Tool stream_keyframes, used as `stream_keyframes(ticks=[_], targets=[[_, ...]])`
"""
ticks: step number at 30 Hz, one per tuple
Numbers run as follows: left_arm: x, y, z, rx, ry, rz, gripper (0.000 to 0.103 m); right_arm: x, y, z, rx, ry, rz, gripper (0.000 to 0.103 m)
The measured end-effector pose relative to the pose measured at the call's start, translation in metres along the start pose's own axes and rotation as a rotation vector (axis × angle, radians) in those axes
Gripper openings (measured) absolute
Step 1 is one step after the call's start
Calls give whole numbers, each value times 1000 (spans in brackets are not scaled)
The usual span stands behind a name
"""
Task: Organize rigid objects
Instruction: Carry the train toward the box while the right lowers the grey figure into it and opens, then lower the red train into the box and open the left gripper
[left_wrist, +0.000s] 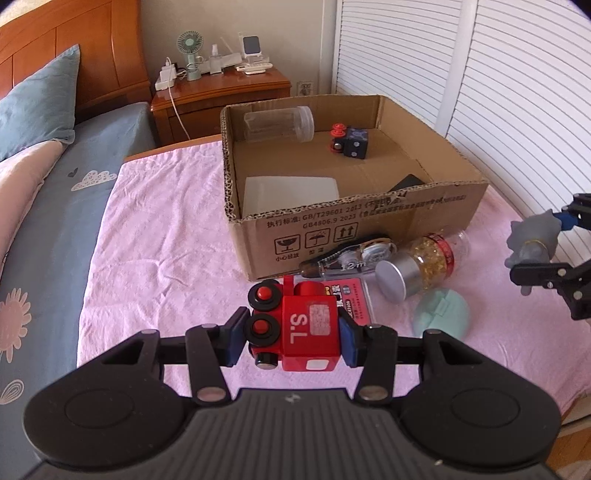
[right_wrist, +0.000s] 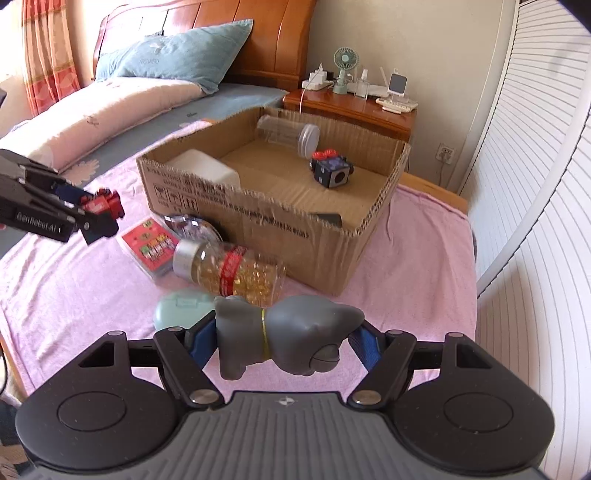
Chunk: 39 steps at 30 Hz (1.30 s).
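In the left wrist view the left gripper (left_wrist: 293, 338) sits at lower centre, its blue pads closed against both sides of a red train (left_wrist: 295, 326) marked "S.L", held clear above the pink cloth (left_wrist: 159, 251). Just beyond the train a red card pack (left_wrist: 352, 299) lies flat, and behind it a tape dispenser (left_wrist: 354, 254) rests against the front wall of the cardboard box (left_wrist: 369, 229), which fills the upper centre of the frame. To the right of the pack lies a capsule bottle (left_wrist: 421, 264) on its side, silver cap toward the camera, with a green case (left_wrist: 441, 314) just below it. Inside the box are a clear jar (left_wrist: 279, 123) on its side at the back, a blue train (left_wrist: 351, 142) with red wheels, a white block (left_wrist: 291, 195) in the near left corner and a dark item (left_wrist: 408, 182) near the front wall. In the right wrist view the right gripper (right_wrist: 282, 341), at lower centre, clamps a grey figure (right_wrist: 288, 332) lengthwise between its blue pads, above the cloth and just in front of the bottle and case. A wooden nightstand (left_wrist: 221, 96) with a small fan (left_wrist: 190, 48) stands at the top of the frame.
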<state>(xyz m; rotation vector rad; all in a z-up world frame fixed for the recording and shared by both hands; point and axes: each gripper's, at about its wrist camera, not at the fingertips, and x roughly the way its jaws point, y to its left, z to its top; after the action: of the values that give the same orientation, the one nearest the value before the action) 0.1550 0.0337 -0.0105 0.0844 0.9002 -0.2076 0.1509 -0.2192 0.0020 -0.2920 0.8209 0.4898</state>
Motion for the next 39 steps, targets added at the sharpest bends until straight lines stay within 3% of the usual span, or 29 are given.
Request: stream_keyframes(ticks=[7, 15, 28, 29, 33, 39], targets=[[-18, 0, 9, 34, -9, -40, 48, -12, -2, 33, -5, -62, -1, 78], [-30, 8, 22, 46, -41, -43, 48, 9, -9, 81, -8, -92, -16, 78], [-32, 20, 37, 58, -76, -32, 48, 88, 1, 122, -24, 3, -6, 78], [-31, 20, 38, 59, -76, -33, 48, 92, 1, 123, -24, 6, 1, 79], [-29, 20, 40, 57, -76, -32, 48, 94, 2, 121, -5, -11, -10, 101], [-28, 17, 51, 69, -89, -28, 48, 65, 2, 107, 47, -39, -19, 103]])
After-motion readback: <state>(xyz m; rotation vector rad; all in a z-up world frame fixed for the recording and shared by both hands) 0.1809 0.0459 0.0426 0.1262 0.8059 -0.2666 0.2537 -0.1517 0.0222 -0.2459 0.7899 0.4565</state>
